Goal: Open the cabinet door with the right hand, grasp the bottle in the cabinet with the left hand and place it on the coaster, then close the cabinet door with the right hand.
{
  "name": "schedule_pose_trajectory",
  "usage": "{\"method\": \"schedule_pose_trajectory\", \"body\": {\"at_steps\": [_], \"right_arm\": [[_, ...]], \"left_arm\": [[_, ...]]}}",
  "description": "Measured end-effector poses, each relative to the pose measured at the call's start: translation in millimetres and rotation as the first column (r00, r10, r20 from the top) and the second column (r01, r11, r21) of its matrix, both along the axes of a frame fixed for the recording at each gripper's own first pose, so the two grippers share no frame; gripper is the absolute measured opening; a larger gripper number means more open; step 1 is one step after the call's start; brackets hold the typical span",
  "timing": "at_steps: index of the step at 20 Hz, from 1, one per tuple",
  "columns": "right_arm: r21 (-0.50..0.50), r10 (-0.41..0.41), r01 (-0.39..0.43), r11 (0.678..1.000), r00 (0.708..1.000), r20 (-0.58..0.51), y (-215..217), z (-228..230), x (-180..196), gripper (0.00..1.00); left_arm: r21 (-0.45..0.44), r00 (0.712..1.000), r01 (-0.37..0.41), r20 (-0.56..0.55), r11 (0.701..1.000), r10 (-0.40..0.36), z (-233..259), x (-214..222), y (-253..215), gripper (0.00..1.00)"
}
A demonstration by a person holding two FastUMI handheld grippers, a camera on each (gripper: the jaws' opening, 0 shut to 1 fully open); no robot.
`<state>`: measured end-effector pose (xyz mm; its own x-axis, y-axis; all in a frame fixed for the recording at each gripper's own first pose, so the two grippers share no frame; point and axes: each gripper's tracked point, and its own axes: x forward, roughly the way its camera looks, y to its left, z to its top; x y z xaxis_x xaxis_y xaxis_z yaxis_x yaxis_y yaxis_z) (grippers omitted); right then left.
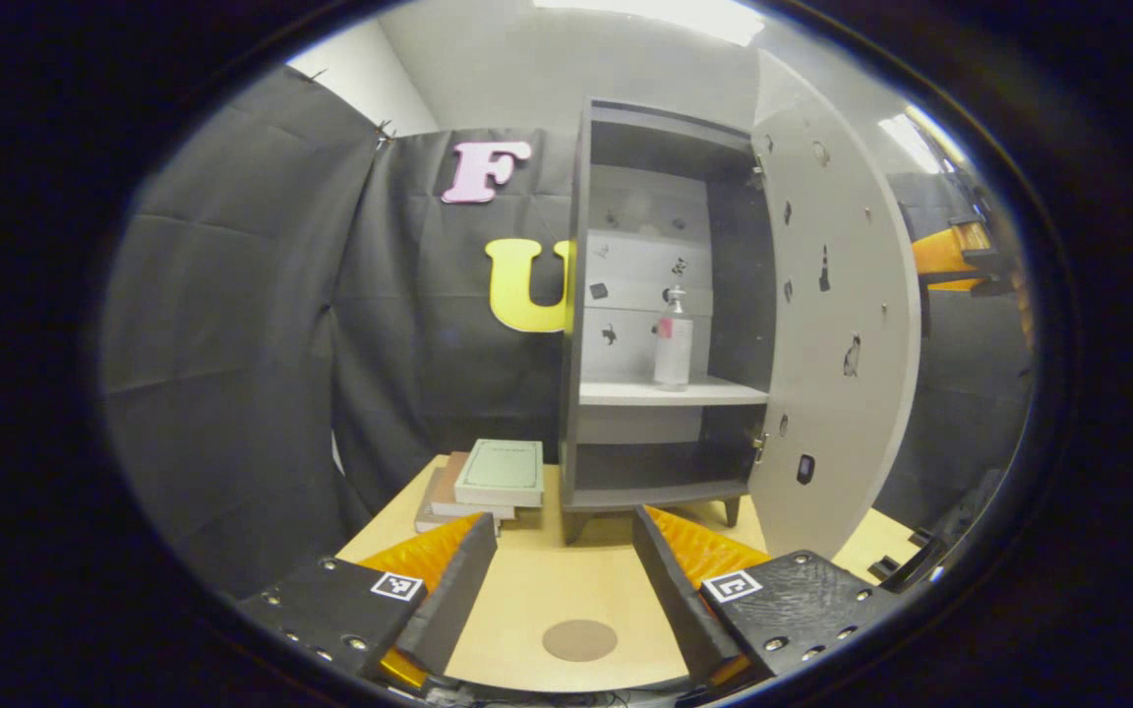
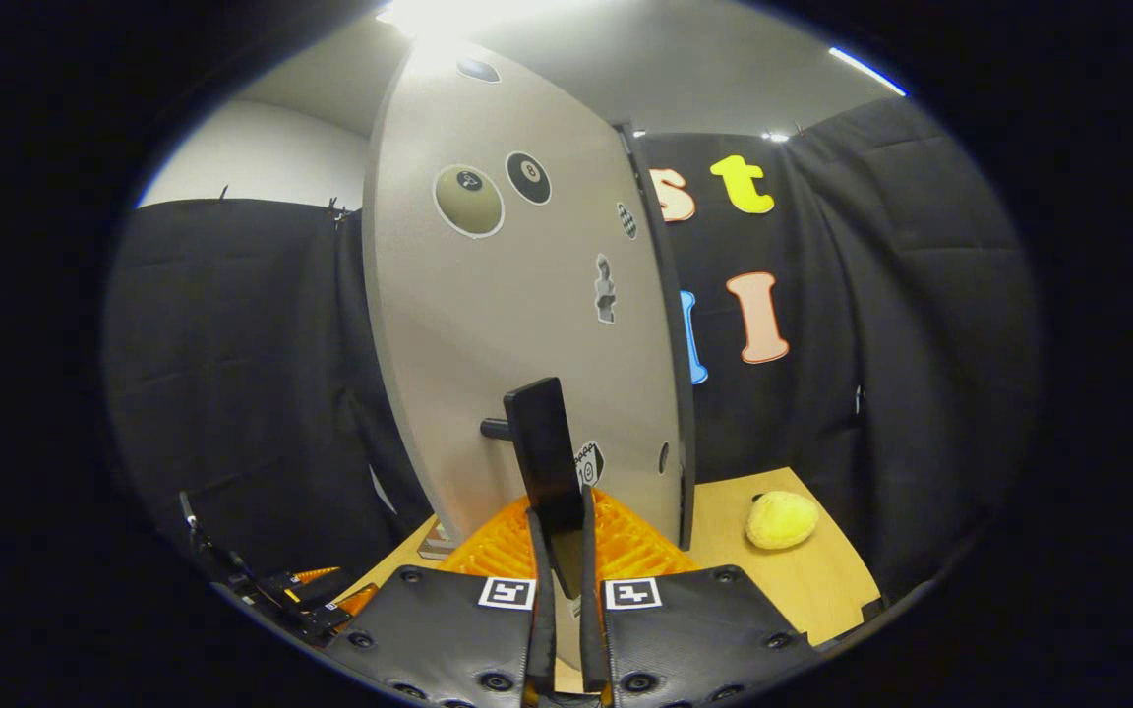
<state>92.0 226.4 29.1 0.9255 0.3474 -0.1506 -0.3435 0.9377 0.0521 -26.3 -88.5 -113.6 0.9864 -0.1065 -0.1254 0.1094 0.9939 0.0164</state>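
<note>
The left tongs are wide open and hold nothing; both fingers hang above the bench, one on each side of the round brown coaster, which lies flat and bare near the front edge. The right tongs are almost closed, and both fingers press on the black handle of the cabinet door.

The cabinet stands at the back of the bench with its door swung open to the right. The bottle stands upright on the middle shelf, near the shelf's front edge, with free space on its left side. Between the left tongs and the cabinet the bench top is open. A stack of books lies just beside the cabinet's left foot. In the right gripper view a yellow fruit lies on the bench beyond the door's edge, apart from it.
</note>
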Motion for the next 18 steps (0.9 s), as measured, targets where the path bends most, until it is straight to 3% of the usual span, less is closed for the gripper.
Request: {"method": "schedule_pose_trajectory", "body": {"at_steps": [2,4,5,6,9,10,12,18], "right_arm": [[0.010,-0.049,0.049,0.999,0.999,0.006,-9,1,3,0.09],[0.041,-0.115,0.115,0.993,0.993,0.004,-19,-2,6,0.14],[0.051,-0.148,0.147,0.988,0.989,0.012,-23,2,8,0.03],[0.045,-0.177,0.176,0.983,0.984,0.016,-30,2,11,0.06],[0.056,-0.239,0.237,0.970,0.971,0.024,-46,5,10,0.02],[0.062,-0.231,0.229,0.971,0.973,0.019,-46,5,9,0.06],[0.061,-0.226,0.225,0.973,0.974,0.016,-47,4,11,0.02],[0.023,-0.260,0.259,0.966,0.965,0.041,-59,1,10,0.03]], "left_arm": [[-0.003,1.000,0.031,-0.006,1.000,-0.031,-2,6,-12,0.85],[-0.012,0.998,0.059,-0.017,0.998,-0.059,-6,10,-23,0.85],[-0.016,0.997,0.071,-0.028,0.997,-0.072,-11,13,-28,0.85],[-0.019,0.996,0.081,-0.035,0.997,-0.081,-13,15,-32,0.88],[-0.026,0.993,0.108,-0.049,0.994,-0.109,-14,20,-45,0.87],[-0.024,0.992,0.118,-0.052,0.993,-0.119,-14,22,-48,0.85],[-0.020,0.989,0.133,-0.066,0.991,-0.134,-17,29,-53,0.85],[-0.007,0.973,0.226,-0.054,0.974,-0.226,-8,43,-77,0.85]]}}
